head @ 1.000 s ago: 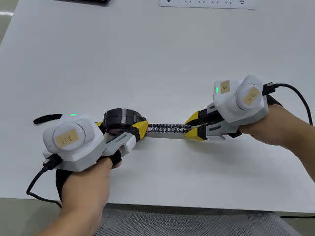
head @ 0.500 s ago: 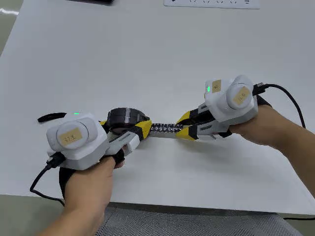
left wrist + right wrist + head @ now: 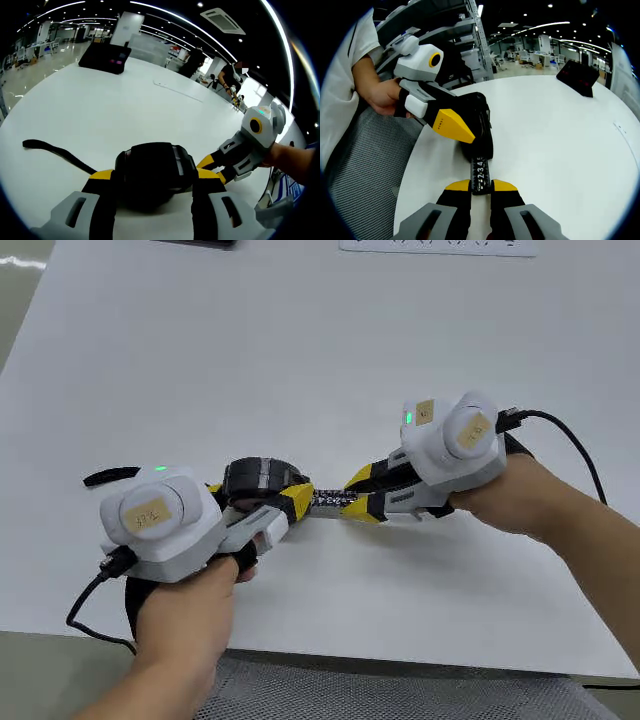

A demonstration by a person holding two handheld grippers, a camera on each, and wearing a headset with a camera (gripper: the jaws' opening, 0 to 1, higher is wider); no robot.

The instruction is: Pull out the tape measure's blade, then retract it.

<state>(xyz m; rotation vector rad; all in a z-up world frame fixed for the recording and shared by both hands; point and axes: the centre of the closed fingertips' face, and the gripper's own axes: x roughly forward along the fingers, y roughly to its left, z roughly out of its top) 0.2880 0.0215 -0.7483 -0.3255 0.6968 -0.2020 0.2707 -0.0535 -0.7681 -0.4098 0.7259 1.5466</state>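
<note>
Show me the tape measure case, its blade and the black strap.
tape measure case [image 3: 152, 167], left gripper view, middle of its black top.
blade [image 3: 480, 174], right gripper view, on the printed numbers.
black strap [image 3: 105, 477], head view, its middle.

The tape measure's blade [image 3: 480, 174] carries white digits on black; in the right gripper view 2, 3 and 4 read clearly just ahead of the right gripper [image 3: 481, 187] tips. In the head view, tan stickers [image 3: 152, 512] on the white housings bear handwriting too small to read
</note>
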